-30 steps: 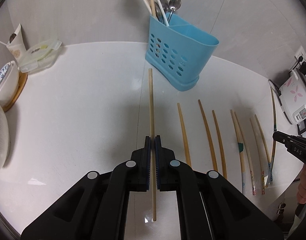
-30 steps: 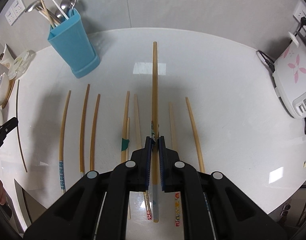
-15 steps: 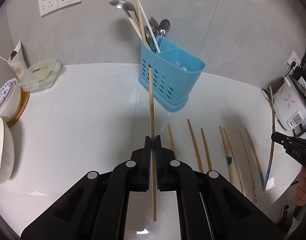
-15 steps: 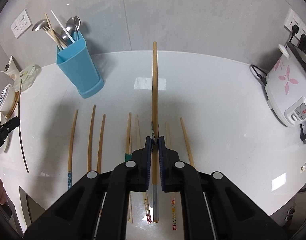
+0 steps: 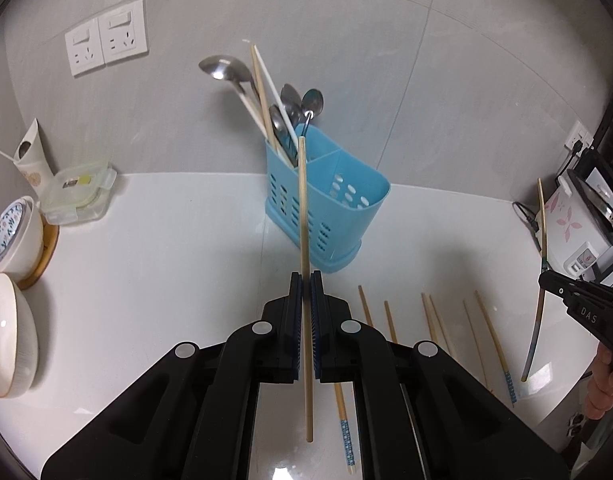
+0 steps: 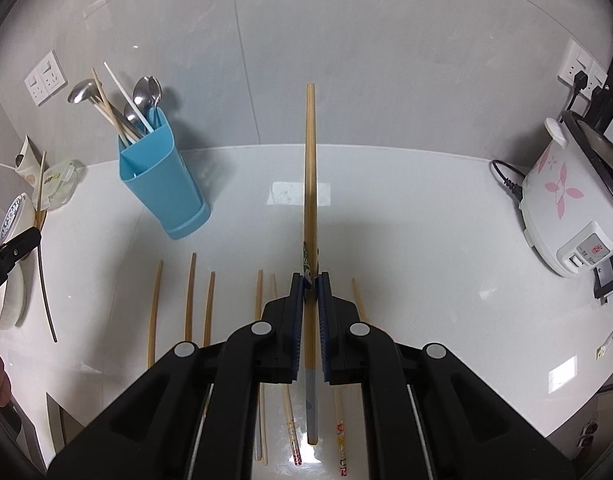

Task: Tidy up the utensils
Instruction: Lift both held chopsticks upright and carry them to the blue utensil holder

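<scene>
The left gripper point(image 5: 305, 280) is clenched on one plain wooden chopstick point(image 5: 304, 208), which runs from 6 o'clock up toward 12 in the left wrist view; its far tip shows in front of the blue utensil holder point(image 5: 334, 216). The right gripper point(image 6: 311, 280) is clamped on a second, thicker chopstick point(image 6: 310, 184) with a grey band at its near end, also pointing toward 12 o'clock, lifted off the white countertop point(image 6: 406, 240).

The holder has two compartments. The one at its 10 o'clock side carries spoons point(image 5: 226, 70), at least four by the bowls that show, plus two pale sticks point(image 5: 262, 92); the other compartment looks bare inside as far as its wall shows.

In the right wrist view, loose chopsticks point(image 6: 191, 296) lie on the counter roughly parallel, at 6 to 8 o'clock of the holder: seven can be counted, though the gripper body hides part of the row, so there may be more.

At 3 o'clock stands one rice cooker point(image 6: 562, 204) with pink flowers. At 9 o'clock in the left wrist view sit two bowls point(image 5: 10, 328), one lidded container point(image 5: 78, 192) and one tube point(image 5: 30, 160)
</scene>
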Motion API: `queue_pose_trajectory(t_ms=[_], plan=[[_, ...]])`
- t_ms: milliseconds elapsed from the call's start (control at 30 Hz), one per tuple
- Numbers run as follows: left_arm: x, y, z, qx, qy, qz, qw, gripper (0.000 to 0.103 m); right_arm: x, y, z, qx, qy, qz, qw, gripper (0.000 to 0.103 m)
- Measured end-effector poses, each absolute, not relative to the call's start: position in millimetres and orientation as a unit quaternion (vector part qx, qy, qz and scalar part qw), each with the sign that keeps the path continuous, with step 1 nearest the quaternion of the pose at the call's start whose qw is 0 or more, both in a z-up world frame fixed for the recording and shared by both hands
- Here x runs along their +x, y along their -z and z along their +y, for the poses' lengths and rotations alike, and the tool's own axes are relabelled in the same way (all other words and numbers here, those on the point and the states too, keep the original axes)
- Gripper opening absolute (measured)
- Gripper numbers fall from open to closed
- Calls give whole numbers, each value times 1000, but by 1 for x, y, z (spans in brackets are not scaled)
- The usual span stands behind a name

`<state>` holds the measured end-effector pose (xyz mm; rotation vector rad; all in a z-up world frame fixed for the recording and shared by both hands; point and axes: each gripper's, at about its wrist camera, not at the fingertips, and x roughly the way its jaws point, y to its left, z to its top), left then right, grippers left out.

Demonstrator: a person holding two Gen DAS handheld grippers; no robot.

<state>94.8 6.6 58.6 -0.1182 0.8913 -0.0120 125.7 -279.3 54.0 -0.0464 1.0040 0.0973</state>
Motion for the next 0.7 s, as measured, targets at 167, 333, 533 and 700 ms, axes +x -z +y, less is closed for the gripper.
queue_pose_trajectory(t_ms=[167, 333, 533, 700], plan=[[106, -71, 4, -57, 8, 419, 906, 3, 132, -64, -280, -19, -47, 471, 881, 6], [121, -86, 1, -57, 13, 404, 913, 3, 142, -77, -279, -17, -48, 456, 889, 6], [145, -104, 0, -61, 15, 388, 919, 3, 158, -94, -276, -14, -52, 437, 898, 6], [166, -120, -8, -53, 26, 375, 925, 3, 173, -106, -273, -11, -59, 424, 904, 7]])
